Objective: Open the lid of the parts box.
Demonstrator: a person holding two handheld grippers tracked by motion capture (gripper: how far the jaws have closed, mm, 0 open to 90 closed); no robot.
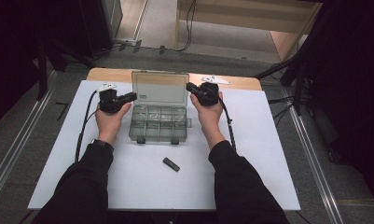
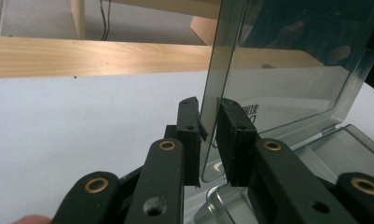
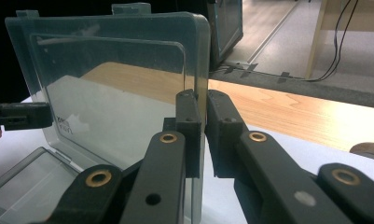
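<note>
A clear plastic organiser box [image 1: 157, 122] with several compartments lies open mid-table, its lid [image 1: 159, 87] standing upright at the back. My left gripper [image 1: 132, 96] is at the lid's left edge and my right gripper [image 1: 189, 87] at its right edge. In the left gripper view the left gripper [image 2: 209, 121] has a jaw on each side of the lid [image 2: 287, 60], pinching its edge. In the right gripper view the right gripper [image 3: 203, 107] is shut on the edge of the lid [image 3: 114, 88] in the same way, and the left gripper [image 3: 17, 116] shows at the far side.
A small black bar [image 1: 171, 164] lies on the white table top [image 1: 128, 186] in front of the box. A strip of bare wood [image 1: 105, 73] runs along the back edge, with a small white object [image 1: 215, 80] on it. Cables trail from both grippers.
</note>
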